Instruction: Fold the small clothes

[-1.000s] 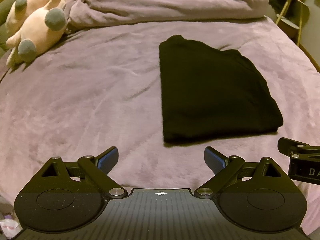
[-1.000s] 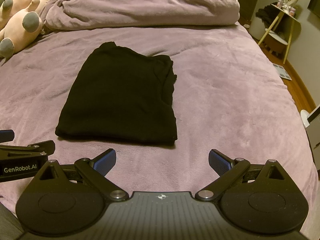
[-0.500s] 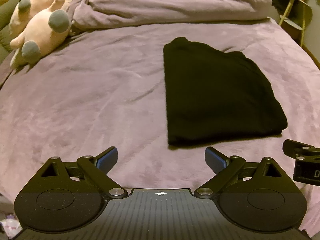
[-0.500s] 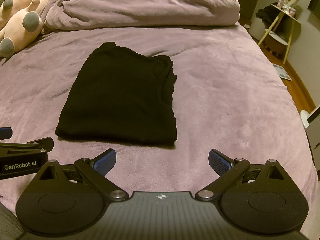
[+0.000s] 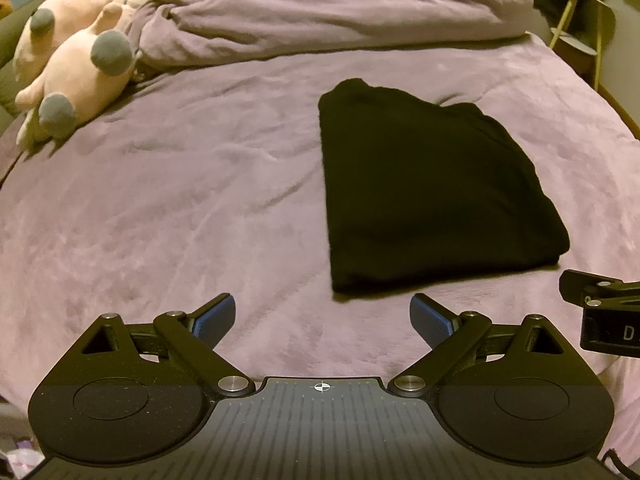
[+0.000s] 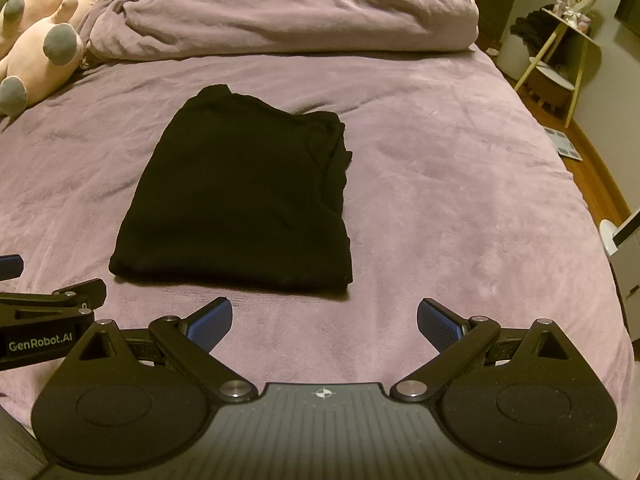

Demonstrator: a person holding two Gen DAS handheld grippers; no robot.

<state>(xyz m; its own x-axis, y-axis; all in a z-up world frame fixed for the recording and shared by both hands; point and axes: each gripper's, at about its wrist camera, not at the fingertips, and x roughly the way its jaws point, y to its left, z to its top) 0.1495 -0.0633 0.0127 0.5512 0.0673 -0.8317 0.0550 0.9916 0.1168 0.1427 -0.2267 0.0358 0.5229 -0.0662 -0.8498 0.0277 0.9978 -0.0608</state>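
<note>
Matt black cloth garment point(image 6: 236, 200) lies on plush, velvety purple bedspread point(image 6: 440, 200).

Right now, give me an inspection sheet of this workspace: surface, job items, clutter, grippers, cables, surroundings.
Surface: purple bedspread, lightly wrinkled.
Job's things: one black garment, folded into a rough rectangle, flat on the bedspread; layered edges show on its right side.
Clutter: pink plush toys at far left; bunched purple duvet along the far end.
Grippers: left gripper and right gripper both short of the garment's near edge, jaws wide apart, holding nothing.
Cables: a dark loop at the left view's bottom right corner, possibly a cable.
Surroundings: small side table with items at right; wooden floor.
</note>
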